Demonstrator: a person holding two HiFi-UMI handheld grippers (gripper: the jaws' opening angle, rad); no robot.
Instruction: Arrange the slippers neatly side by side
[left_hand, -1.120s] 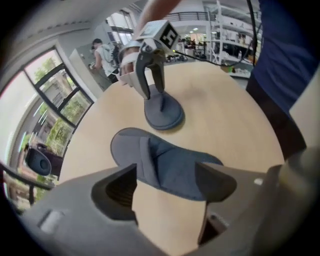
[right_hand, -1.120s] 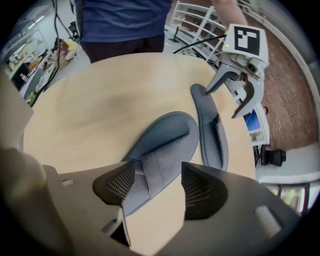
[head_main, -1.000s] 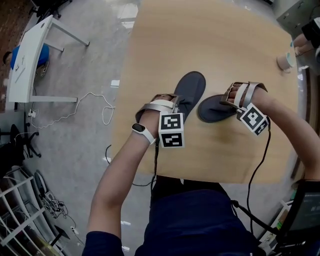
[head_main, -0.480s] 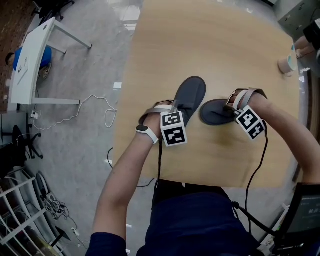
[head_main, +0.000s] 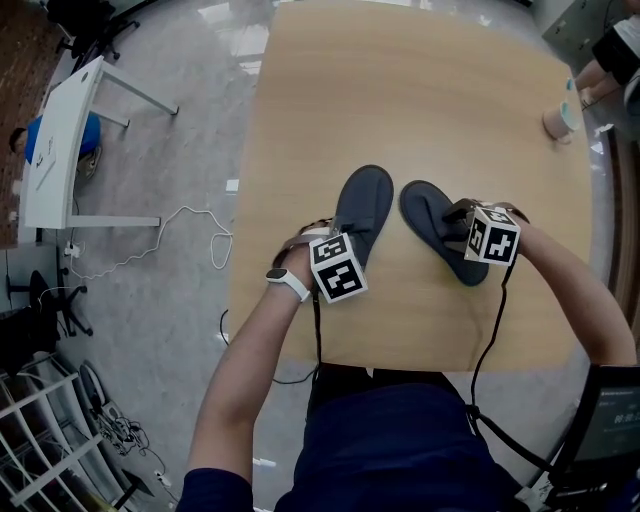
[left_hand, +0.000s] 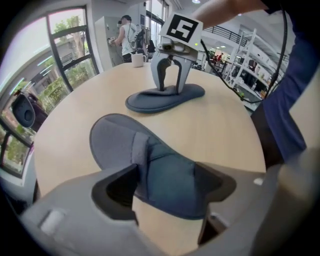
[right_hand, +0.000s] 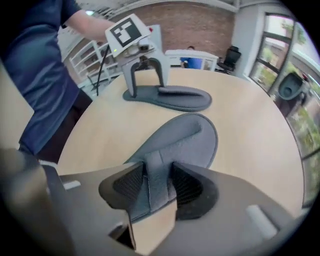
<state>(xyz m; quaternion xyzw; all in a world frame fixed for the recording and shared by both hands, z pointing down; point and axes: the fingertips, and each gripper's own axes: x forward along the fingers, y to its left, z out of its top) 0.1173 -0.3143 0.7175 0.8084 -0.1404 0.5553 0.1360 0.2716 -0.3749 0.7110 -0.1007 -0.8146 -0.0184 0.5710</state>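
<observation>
Since a second ago the right slipper (head_main: 432, 225) has swung from lying crosswise to pointing away from the person, and the left slipper (head_main: 368, 200) has shifted toward it. The two now lie near each other on the table (head_main: 420, 90), with far ends close and near ends splayed wider. The left gripper (head_main: 343, 232) has its jaws set wide across the upper of the left slipper, which fills the gap from pad to pad; I judge that a hold. The right gripper (head_main: 455, 222) has the right slipper's strap pinched upright between its ribbed pads, though its jaws are just now easing apart. To finish well, I would treat the left slipper as the reference and move only the right one. Its near end should turn inward until the long edges run parallel, and then the ends can be levelled. It should be set flat before release, since the pinched strap could drag the sole askew as the pads part. In the head view the marker cubes and hands cover the near ends of both slippers, so whether those ends line up cannot be told. Whether either sole is lifted or resting on the wood is also hard to make out. A cup (head_main: 558, 120) stands well apart near the far edge.
</observation>
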